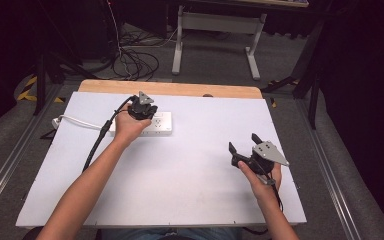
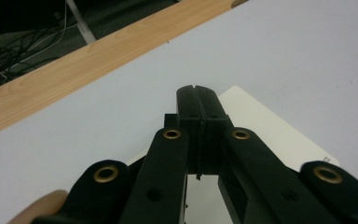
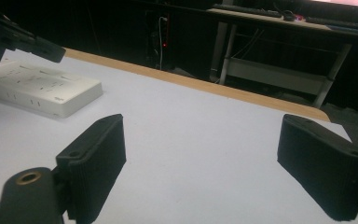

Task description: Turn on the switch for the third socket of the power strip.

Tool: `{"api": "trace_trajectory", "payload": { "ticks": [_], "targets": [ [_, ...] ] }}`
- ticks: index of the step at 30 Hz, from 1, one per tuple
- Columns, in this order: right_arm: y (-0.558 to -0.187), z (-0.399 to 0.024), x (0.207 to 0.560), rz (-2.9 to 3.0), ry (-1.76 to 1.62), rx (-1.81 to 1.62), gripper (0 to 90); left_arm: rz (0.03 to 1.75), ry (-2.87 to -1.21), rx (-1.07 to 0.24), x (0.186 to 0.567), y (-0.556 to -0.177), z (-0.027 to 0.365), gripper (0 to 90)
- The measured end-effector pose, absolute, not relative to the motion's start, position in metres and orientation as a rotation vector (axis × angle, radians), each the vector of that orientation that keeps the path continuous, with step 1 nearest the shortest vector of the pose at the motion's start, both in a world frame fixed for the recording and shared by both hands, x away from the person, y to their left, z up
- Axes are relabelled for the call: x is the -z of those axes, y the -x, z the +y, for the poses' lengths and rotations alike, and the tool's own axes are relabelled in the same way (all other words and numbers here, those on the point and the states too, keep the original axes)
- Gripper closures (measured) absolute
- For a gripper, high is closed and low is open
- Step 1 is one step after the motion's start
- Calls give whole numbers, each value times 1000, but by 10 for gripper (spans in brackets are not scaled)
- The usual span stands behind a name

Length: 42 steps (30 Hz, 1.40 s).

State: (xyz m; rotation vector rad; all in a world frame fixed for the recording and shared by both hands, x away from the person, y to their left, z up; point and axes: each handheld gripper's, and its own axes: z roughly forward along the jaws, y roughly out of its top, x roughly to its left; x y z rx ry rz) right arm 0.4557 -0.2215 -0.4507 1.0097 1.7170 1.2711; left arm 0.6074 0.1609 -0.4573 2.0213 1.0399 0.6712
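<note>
A white board (image 1: 180,170) covered most of the table, leaving a strip of pale wood (image 1: 170,89) bare along the far edge. Beyond it the room was dim: grey carpet (image 1: 210,60), a tangle of dark cables (image 1: 135,62) on the floor, and the white legs of another desk (image 1: 215,30) farther back, with black hangings to either side. A white power strip (image 1: 160,125) lay flat on the far left part of the board, its white cord (image 1: 77,120) running off toward the left edge. The left gripper (image 1: 142,112) was held over the strip's left end by the left hand (image 1: 127,127); in the left gripper view its jaws stood pressed together with nothing between them, the tips above the pale corner of the power strip (image 2: 270,135), and whether they touched it could not be told. The right gripper (image 1: 242,142), held by the right hand (image 1: 260,172), hovered near the right side of the board, well apart from the strip. In the right gripper view its jaws stood wide apart and empty over bare white surface (image 3: 200,154), with the power strip (image 3: 46,88) off to the upper left and the wooden edge (image 3: 205,86) behind.
</note>
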Motion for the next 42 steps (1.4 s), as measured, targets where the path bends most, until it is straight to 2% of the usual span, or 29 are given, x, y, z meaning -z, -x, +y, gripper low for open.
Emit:
{"api": "trace_trajectory", "payload": {
  "ticks": [42],
  "targets": [
    [-446,-224,450,1716,-1005,-1243,155,1049,-2093,-672,470,-619,153,900]
  ]
}}
